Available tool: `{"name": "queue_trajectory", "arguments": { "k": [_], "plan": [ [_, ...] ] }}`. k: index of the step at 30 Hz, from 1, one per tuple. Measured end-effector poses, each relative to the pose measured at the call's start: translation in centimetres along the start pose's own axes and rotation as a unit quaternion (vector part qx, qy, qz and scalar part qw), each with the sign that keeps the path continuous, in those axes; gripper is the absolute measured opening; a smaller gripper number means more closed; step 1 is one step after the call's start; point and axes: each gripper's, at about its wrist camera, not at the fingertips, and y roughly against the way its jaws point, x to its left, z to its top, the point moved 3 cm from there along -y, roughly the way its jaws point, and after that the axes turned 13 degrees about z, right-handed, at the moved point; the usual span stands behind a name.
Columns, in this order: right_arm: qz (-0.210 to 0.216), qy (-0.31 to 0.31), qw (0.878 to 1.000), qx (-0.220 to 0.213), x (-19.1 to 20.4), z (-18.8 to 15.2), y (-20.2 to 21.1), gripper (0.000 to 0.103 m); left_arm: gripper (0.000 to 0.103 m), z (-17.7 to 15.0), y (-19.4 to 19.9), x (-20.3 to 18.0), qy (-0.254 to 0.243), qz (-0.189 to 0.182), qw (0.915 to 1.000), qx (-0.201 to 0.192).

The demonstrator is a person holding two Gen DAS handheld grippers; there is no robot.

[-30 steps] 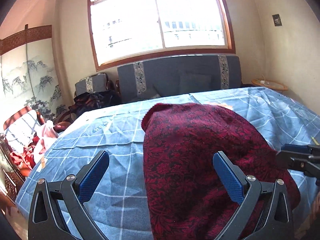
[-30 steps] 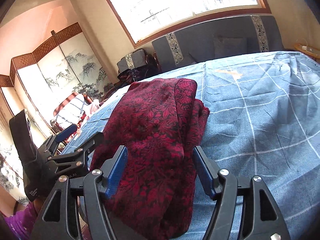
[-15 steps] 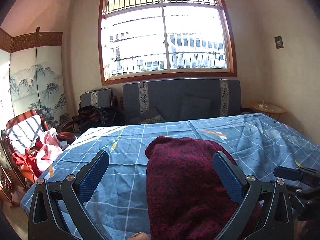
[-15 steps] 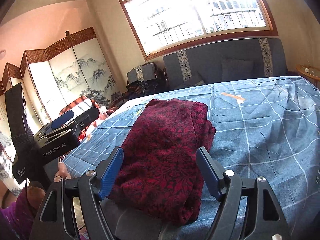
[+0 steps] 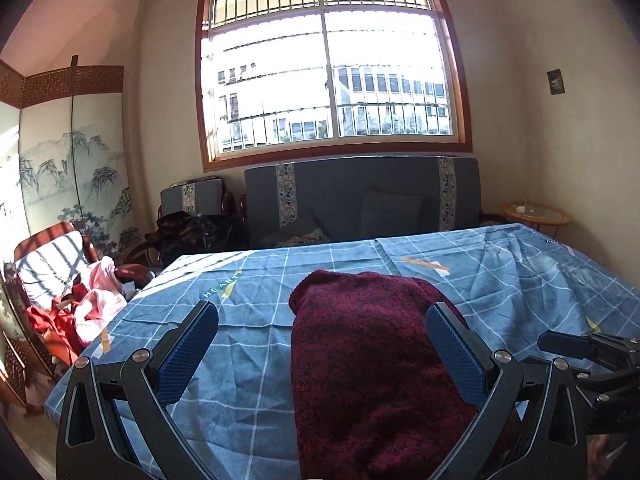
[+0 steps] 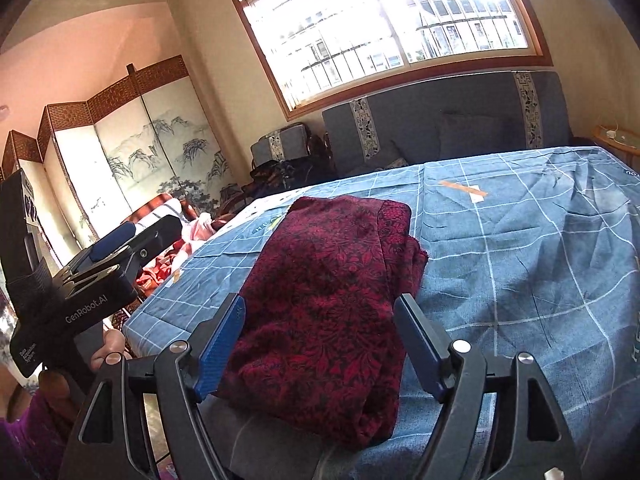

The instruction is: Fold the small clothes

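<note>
Sunlit room, big window (image 5: 332, 80) on the far wall, grey sofa (image 5: 360, 200) under it, painted folding screen (image 6: 132, 152) at left. Blue checked bed sheet (image 5: 520, 280) carries the folded dark-red patterned garment (image 6: 332, 292) – lies flat near the close edge, slightly left of centre. Left hand-held gripper (image 5: 322, 350) spread wide, nothing gripped, pads clear of the cloth. Right hand-held gripper (image 6: 320, 344) also wide, pads either side of the garment's near end – not pinching it.
</note>
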Motion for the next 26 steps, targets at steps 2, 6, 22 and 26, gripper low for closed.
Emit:
{"name": "queue_trajectory", "arguments": {
  "k": [2,6,22,26],
  "plan": [
    [0.0,0.001,1.0,0.0,0.1,-0.1,0.0,0.075,0.103,-0.1,-0.1,-0.1,-0.001,0.0,1.0,0.002],
    [-0.005,0.005,1.0,0.002,0.3,-0.1,-0.2,0.076,0.103,-0.6,-0.4,-0.3,-0.003,-0.007,0.9999,0.015],
    [-0.014,-0.003,1.0,0.011,-0.1,-0.6,-0.8,0.087,0.103,-2.4,-1.4,-1.1,-0.007,-0.011,0.9994,0.033],
    [-0.017,-0.004,1.0,0.013,0.0,-0.7,-0.9,0.088,0.103,-2.4,-1.5,-0.8,0.001,-0.004,0.9993,0.036]
  ]
}}
